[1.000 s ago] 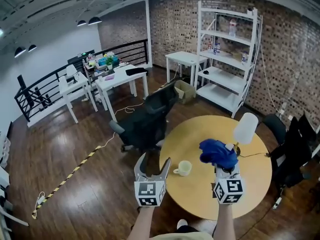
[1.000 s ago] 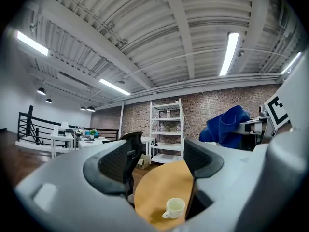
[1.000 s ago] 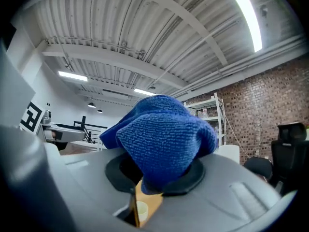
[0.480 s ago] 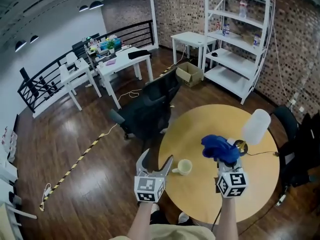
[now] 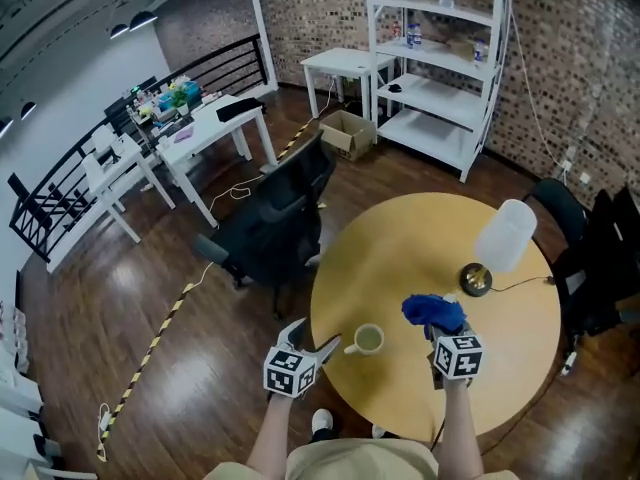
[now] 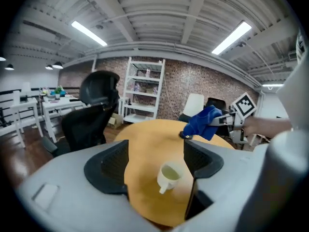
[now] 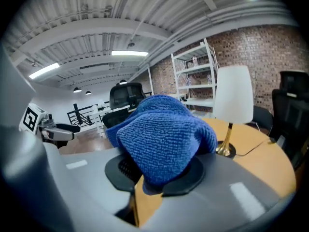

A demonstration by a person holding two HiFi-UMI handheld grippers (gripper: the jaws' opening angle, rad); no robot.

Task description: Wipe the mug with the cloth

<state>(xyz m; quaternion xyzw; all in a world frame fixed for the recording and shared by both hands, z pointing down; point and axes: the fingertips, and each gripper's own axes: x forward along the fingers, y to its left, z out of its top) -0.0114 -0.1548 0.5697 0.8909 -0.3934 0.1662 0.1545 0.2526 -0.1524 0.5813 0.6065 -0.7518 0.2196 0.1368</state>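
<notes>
Both hands have dropped toward the table [image 5: 520,298] in the last second. My left gripper [image 5: 311,336] is spread wide and empty, lined up on the mug [image 5: 368,340], which stands untouched at the table's eight o'clock. The right gripper [image 5: 438,332] is clamped on the blue cloth [image 5: 432,312], now at the mug's two o'clock, probably clear of the tabletop. No wiping yet; steadying the mug looks next.
</notes>
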